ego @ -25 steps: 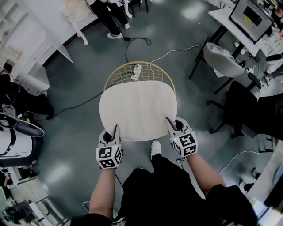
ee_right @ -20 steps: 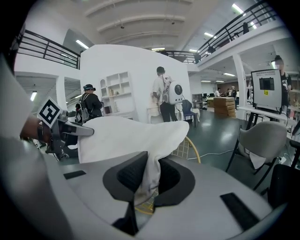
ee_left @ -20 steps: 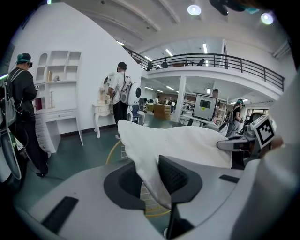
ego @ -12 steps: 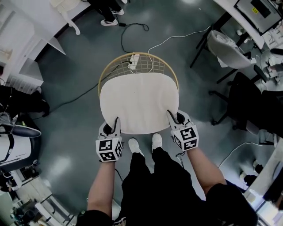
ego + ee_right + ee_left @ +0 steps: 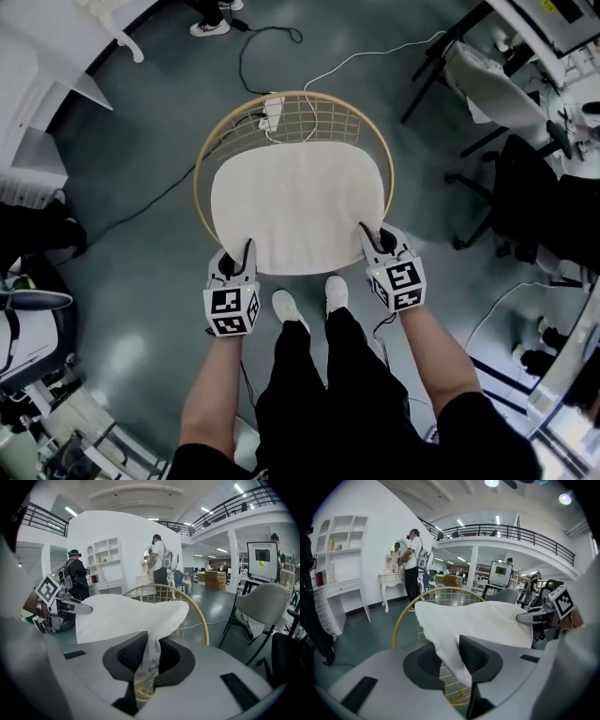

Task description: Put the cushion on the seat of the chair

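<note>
A cream cushion (image 5: 295,206) hangs flat over a round gold wire chair (image 5: 200,169), covering most of its seat; whether it touches the seat I cannot tell. My left gripper (image 5: 246,255) is shut on the cushion's near left corner, my right gripper (image 5: 369,238) on its near right corner. In the left gripper view the cushion (image 5: 483,618) folds down between the jaws of the left gripper (image 5: 451,660), with the chair's gold rim (image 5: 396,625) behind. In the right gripper view the cushion (image 5: 126,613) is pinched in the right gripper (image 5: 147,660), the chair rim (image 5: 202,616) beyond.
A power strip (image 5: 272,111) and cables lie on the floor behind the chair's back. A grey office chair (image 5: 492,89) and a black chair (image 5: 539,197) stand at the right, white furniture (image 5: 42,66) at the left. The person's shoes (image 5: 286,305) are just before the chair. People (image 5: 411,562) stand by a white dresser.
Both grippers have come down with the cushion toward the chair. The gold rim now shows round the cushion's sides, where before only the back showed.
</note>
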Action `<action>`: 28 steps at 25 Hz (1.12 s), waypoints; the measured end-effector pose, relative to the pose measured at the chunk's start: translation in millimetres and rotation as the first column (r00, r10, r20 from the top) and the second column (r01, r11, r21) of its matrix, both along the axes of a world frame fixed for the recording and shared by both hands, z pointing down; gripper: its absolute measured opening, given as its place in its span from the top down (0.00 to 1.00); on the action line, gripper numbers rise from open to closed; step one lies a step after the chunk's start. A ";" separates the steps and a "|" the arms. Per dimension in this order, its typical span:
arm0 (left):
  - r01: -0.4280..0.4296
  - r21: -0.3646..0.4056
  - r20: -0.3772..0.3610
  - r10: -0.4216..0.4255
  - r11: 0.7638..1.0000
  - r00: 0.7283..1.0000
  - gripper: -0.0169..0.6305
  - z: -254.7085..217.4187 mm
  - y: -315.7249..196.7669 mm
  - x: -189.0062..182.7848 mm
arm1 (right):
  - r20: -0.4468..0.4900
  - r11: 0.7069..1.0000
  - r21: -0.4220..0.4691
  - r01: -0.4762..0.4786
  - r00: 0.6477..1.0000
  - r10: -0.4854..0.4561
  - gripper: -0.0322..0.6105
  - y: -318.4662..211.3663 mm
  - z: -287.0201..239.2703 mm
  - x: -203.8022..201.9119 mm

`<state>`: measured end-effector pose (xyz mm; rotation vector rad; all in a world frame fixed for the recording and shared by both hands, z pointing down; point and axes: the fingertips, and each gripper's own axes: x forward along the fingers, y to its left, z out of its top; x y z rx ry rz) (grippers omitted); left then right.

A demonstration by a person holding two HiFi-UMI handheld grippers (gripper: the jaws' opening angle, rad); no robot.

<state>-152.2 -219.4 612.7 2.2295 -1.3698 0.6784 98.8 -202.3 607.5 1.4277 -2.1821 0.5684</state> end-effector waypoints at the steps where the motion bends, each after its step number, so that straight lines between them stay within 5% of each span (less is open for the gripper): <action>1: -0.006 -0.004 0.002 0.006 1.000 1.000 0.81 12.3 -3.0 -1.7 | -0.006 1.000 -0.004 -0.003 1.000 0.003 0.87 -2.6 11.5 -1.5; 14: -0.042 -0.100 0.024 0.044 0.994 0.999 0.80 174.3 10.3 -3.2 | -0.069 0.995 -0.093 -0.024 0.997 0.018 0.87 8.2 169.4 -3.0; 28: 0.033 -0.165 0.056 -0.024 0.986 0.998 0.78 223.9 1.0 -16.1 | -0.157 0.973 -0.187 -0.136 0.982 0.107 0.86 -6.1 230.1 -2.7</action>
